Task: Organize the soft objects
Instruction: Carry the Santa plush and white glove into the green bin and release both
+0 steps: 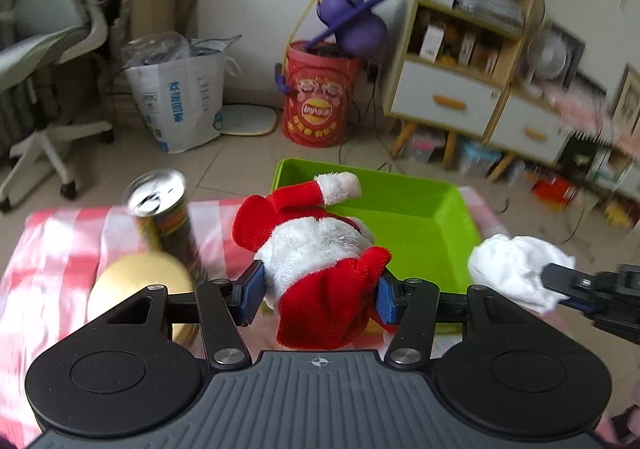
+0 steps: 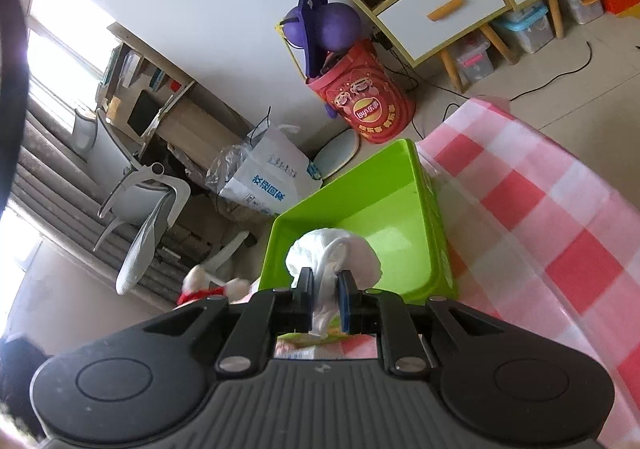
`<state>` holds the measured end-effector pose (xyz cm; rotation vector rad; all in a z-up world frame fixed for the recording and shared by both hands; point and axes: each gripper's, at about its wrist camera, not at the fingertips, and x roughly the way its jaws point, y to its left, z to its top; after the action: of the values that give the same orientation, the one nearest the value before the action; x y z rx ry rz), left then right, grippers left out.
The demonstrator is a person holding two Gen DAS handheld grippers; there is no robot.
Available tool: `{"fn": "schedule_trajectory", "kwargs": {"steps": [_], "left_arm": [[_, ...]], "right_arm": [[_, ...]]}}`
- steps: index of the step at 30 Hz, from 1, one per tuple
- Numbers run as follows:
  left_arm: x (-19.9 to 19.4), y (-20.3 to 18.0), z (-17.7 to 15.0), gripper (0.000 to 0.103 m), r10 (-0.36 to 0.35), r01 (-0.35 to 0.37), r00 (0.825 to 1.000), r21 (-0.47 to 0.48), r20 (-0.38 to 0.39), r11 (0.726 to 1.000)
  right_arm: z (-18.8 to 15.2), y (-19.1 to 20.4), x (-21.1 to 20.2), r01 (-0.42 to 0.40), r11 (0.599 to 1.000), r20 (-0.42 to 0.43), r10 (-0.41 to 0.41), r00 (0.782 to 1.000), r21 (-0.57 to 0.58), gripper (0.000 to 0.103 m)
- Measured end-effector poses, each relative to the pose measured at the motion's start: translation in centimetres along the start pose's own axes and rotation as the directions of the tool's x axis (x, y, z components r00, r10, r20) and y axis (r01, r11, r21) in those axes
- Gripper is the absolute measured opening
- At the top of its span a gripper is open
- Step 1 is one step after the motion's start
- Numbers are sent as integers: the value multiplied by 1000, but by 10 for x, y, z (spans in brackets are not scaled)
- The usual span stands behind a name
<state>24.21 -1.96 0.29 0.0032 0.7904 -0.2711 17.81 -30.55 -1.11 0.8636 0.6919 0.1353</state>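
My left gripper [image 1: 318, 293] is shut on a red and white plush Santa toy [image 1: 316, 249], held above the near left corner of a green bin [image 1: 420, 217]. My right gripper [image 2: 325, 299] is shut on a crumpled white cloth [image 2: 334, 253], held above the near end of the green bin [image 2: 360, 217]. In the left wrist view the white cloth [image 1: 516, 269] and the right gripper's fingers [image 1: 560, 281] show at the right, beside the bin. A bit of the plush toy [image 2: 208, 285] peeks in at the left of the right wrist view.
The table carries a pink and white checked cloth [image 2: 540, 217]. A tall snack can [image 1: 168, 217] and a gold round tin [image 1: 136, 281] stand left of the bin. Beyond the table are a red Lay's barrel [image 1: 320, 97], a white bag [image 1: 180, 97], an office chair [image 1: 52, 49] and a shelf cabinet [image 1: 460, 61].
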Motion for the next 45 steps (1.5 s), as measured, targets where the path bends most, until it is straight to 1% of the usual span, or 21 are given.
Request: {"fn": "schedule_trajectory", "kwargs": {"steps": [4,7,9,12,15,19,23,24,25,27,28,29,31,35,37,38,39,40,41,43,45], "left_arm": [[48,-5,7,55,19,-14,998,68,-66,998],[75,-10,5,55,43,-28,990,119,-133,992],[83,-12,0,55,58,-33,985,150,-161,988],[84,-17,-3,55,73,-35,979,195,-192,980],[89,-17,-4,55,57,-11,961,168,-271,986],[88,-16,-7,55,29,14,949,134,-314,991],[85,-12,-9,55,-30,55,934,61,-357,997],[83,-10,-10,55,-56,75,935,42,-351,996],[82,-12,-9,55,-83,98,940,28,-332,995],[74,-10,-11,55,-156,164,957,13,-246,986],[71,-9,-12,55,-182,186,963,2,-201,983],[70,-7,-14,55,-196,197,964,-14,-179,980],[73,-6,-18,56,-191,189,968,-24,-162,982],[80,-10,-25,58,-158,160,974,0,-163,987],[78,-10,-27,62,-155,156,977,0,-145,988],[76,-11,-26,67,-147,148,980,0,-132,989],[73,-12,-26,74,-140,141,982,4,-124,990],[71,-13,-25,76,-134,136,984,10,-114,991],[67,-15,-25,80,-127,130,987,18,-103,991],[58,-18,-23,81,-121,124,989,30,-81,992],[49,-18,-21,86,-111,113,991,28,-70,993]], "right_arm": [[1,-6,19,17,1000,8,-17,1000,-23,0],[0,-13,31,8,1000,1,-8,1000,-24,0],[-2,-15,37,13,1000,-12,-13,1000,-26,0],[-2,-19,42,27,999,-18,-27,999,-31,0],[-3,-22,44,29,999,-23,-30,999,-23,0],[-4,-24,44,34,999,-26,-35,999,-18,0],[-5,-26,47,41,999,-35,-41,999,-15,0],[-6,-27,48,40,999,-39,-40,998,-12,0],[-6,-27,50,37,999,-42,-38,998,-10,0],[-8,-27,52,29,1000,-46,-30,998,-9,0],[-8,-26,53,25,1000,-47,-25,999,-8,0],[-9,-26,54,18,1000,-48,-18,999,-6,0],[-11,-27,56,10,1000,-47,-10,999,-6,0],[-15,-29,59,11,1000,-49,-12,999,-21,0],[-16,-28,60,3,1000,-45,-4,999,-23,0],[-16,-28,60,-2,1000,-45,1,999,-24,0],[-16,-27,59,-9,1000,-49,8,999,-24,6],[-15,-26,58,-13,1000,-51,12,999,-24,17],[-15,-25,57,-15,999,-46,13,999,-29,21],[-14,-20,52,-11,998,-30,9,1000,-55,34],[-12,-15,46,0,998,-22,-1,1000,-69,41]]}}
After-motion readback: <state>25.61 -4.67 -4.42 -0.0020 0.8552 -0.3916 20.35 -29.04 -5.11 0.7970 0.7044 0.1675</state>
